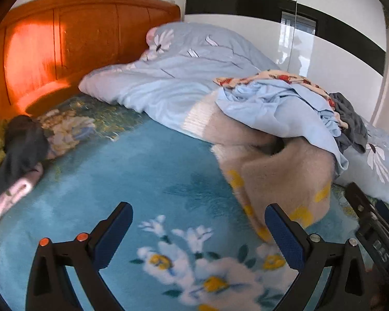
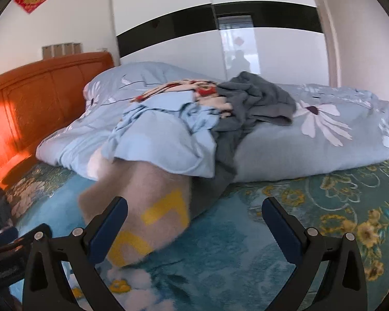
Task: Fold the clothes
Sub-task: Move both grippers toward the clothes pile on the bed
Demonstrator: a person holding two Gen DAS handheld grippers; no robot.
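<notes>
Left gripper [image 1: 198, 223]: jaws wide, empty, above the teal floral blanket [image 1: 142, 171]. Right gripper [image 2: 194, 220]: jaws wide, empty. One beige garment with yellow letters [image 2: 153, 202] lies just ahead; in the right wrist view its lower edge sits behind the left finger [image 2: 109, 230], not pressed by either pad. On top of it lies one pale blue garment [image 2: 163, 142], then one grey garment [image 2: 256, 98] and one red-patterned cloth [image 2: 184, 88]. Behind: light blue duvet [image 1: 168, 77], orange headboard [image 1: 64, 39]. Dark clothes [image 1: 20, 142] lie far left.
</notes>
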